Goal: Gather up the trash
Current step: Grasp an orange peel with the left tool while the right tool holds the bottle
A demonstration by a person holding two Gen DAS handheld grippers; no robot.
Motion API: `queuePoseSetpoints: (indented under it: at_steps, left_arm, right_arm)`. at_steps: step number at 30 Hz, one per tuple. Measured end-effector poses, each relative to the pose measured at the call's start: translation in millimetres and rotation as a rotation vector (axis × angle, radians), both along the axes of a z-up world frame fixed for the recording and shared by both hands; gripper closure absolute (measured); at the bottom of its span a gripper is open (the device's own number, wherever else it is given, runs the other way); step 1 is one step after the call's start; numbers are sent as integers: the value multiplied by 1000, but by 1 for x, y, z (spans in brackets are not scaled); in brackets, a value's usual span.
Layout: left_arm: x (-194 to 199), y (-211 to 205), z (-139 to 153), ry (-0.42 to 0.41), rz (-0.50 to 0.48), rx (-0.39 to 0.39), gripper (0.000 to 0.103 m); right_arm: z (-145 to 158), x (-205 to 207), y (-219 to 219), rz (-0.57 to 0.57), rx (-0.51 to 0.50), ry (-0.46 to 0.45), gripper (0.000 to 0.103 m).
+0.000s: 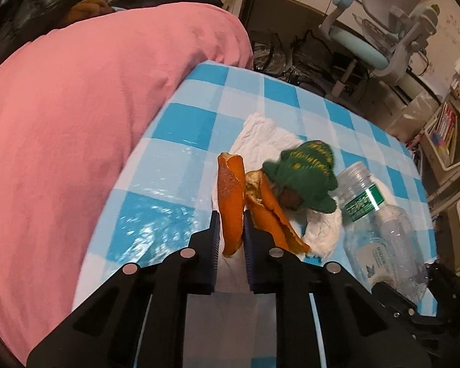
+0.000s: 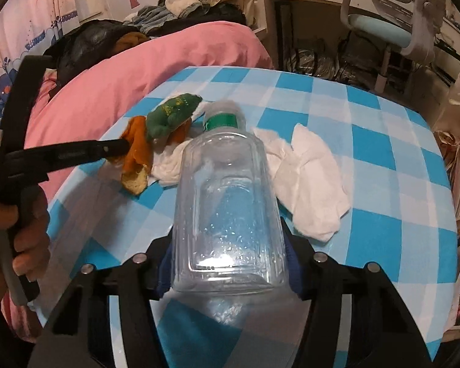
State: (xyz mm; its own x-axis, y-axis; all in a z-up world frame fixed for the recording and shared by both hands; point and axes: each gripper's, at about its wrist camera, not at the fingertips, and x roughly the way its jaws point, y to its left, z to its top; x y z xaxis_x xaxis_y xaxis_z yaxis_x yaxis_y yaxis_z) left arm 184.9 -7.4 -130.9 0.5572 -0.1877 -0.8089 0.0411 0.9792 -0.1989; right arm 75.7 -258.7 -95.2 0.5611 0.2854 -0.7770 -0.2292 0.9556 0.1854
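Left gripper [image 1: 231,233]: narrowed onto one strip of orange peel [image 1: 230,202], the blue pads pressing it from both sides near its lower end.
Right gripper [image 2: 228,263]: closed around the base of the plastic bottle [image 2: 227,190], pads against its two side walls.
Peel, long axis: runs straight out from the left gripper toward 12 o'clock, in line with the fingers; a second peel piece [image 1: 273,214] lies just beside it at 1 o'clock, not between the pads.
Bottle, long axis: points away from the right gripper toward 12 o'clock, green-capped neck at the far end.
Which hand is nearer: each already has its own item; the loose peel is nearest the left.
Around them: a green knitted piece [image 1: 303,178] touches the peel pile at 1 o'clock; crumpled white tissues [image 2: 309,190] lie on the surface at 2 o'clock of the bottle.
Surface [image 2: 383,153]: blue-and-white checked cloth, a pink blanket [image 1: 76,107] against it at 9 o'clock.
Judgement: both items seem ready to lift; no bin is in view.
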Motion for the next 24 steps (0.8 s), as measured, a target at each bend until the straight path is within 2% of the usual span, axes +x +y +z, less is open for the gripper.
queuePoseSetpoints:
  at_steps: [6,11,17,22,24]
  left_arm:
    - [-35,12,16,8,-24,-9,90]
    - [-69,14,19,49,-111,-51,89]
    - [-95,19,4,112,-146,-6,89]
    - [-101,32,9,96,-119,1,73]
    - [-100,35,12,82,-102,12,68]
  right_arm:
    - [4,-22,3,86,-17,70,47]
    - [2,-48,-3,104,-19,127,47]
    - [7,-76,-11,96,-25,155,47]
    - [7,-77,-9,83,-27,148,46]
    - [7,-76,-5,84,-36,140,41]
